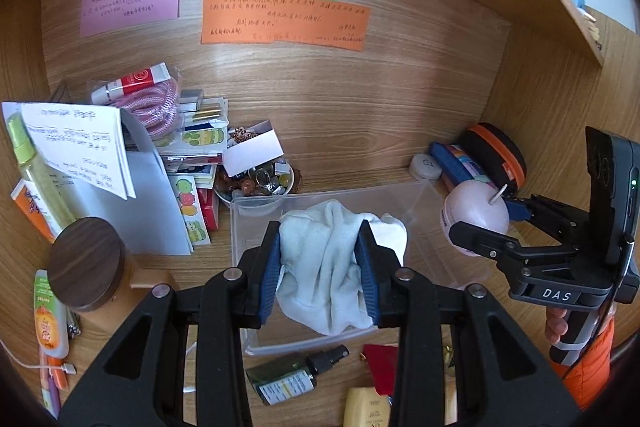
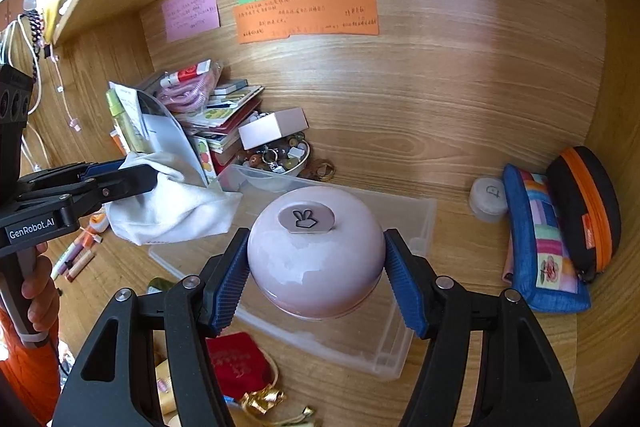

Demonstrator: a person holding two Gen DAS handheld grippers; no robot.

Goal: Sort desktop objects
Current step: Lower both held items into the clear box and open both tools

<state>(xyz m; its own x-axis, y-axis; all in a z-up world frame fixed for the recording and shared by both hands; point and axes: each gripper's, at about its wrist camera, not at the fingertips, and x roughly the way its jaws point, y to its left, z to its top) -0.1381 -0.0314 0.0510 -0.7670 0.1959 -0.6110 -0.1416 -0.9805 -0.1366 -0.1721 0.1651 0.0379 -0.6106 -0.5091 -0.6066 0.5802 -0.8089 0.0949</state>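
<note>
The left hand-held gripper [image 1: 320,267] is clamping a crumpled white cloth [image 1: 332,267] between its blue pads, at the lower centre of the left wrist view. The cloth is hanging over a clear plastic box [image 1: 424,227] that is sitting on the wooden tabletop [image 1: 340,131].

The right hand-held gripper [image 2: 316,275] is gripping a pink round container [image 2: 316,255] at both sides, at the centre of the right wrist view; a grey tab with a rabbit mark is showing on its top. The container is also hovering above the clear plastic box, toward its right end in the left wrist view.

At the left of both frames a pile of papers, stickers and a bowl of trinkets [image 1: 256,183] is lying against the back panel. At the right of the right wrist view a blue patchwork pouch [image 2: 540,243] is leaning beside a black and orange case [image 2: 588,211]. A red pouch [image 2: 236,363] is lying at the lower edge, near a dark spray bottle [image 1: 296,375].
</note>
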